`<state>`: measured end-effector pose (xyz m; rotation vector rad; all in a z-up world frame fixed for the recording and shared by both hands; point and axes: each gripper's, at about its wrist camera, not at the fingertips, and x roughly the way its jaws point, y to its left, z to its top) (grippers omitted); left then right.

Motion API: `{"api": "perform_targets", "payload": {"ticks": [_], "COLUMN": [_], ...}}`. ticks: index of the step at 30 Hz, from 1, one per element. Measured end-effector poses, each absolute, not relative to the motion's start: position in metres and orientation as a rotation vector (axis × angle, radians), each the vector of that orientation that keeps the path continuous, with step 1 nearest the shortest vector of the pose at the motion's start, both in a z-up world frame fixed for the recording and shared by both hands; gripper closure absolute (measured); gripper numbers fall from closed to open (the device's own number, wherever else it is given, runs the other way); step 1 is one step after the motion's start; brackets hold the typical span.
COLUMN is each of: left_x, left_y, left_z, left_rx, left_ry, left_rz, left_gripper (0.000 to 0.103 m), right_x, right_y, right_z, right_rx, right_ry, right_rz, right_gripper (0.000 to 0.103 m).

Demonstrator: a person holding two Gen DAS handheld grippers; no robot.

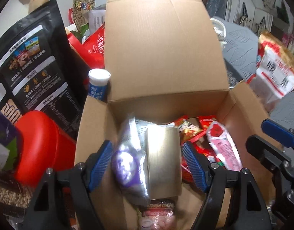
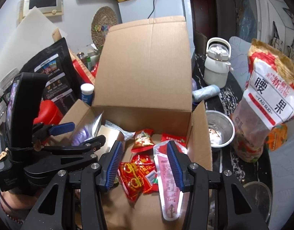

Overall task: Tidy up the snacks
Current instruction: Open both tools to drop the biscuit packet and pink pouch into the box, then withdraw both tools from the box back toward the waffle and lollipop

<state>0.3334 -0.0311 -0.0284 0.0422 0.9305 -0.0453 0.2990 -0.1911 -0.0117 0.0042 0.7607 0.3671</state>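
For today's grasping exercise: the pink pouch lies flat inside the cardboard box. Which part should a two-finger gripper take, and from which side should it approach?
Grip the pink pouch across its narrow width near mid-length, coming down from above through the open top of the cardboard box. It lies flat and long, and the box walls block a sideways approach. The right gripper already stands open over it, probably best placed.
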Motion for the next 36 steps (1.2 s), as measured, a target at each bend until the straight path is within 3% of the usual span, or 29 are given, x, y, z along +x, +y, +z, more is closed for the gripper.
{"api": "perform_targets", "payload": {"ticks": [17, 36], "left_x": [0.282, 0.195], "left_y": [-0.029, -0.022], "left_z": [0.035, 0.095], "left_rx": [0.038, 0.036], "left_ry": [0.817, 0.696], "left_rz": [-0.036, -0.077], "left_gripper": [0.027, 0.023], "right_x": [0.248, 0.154], "right_y": [-0.197, -0.199], "right_z": [0.042, 0.096], "right_rx": [0.017, -0.003], "right_ry": [0.653, 0.517], "right_rz": [0.378, 0.397], "right_gripper": [0.05, 0.033]}}
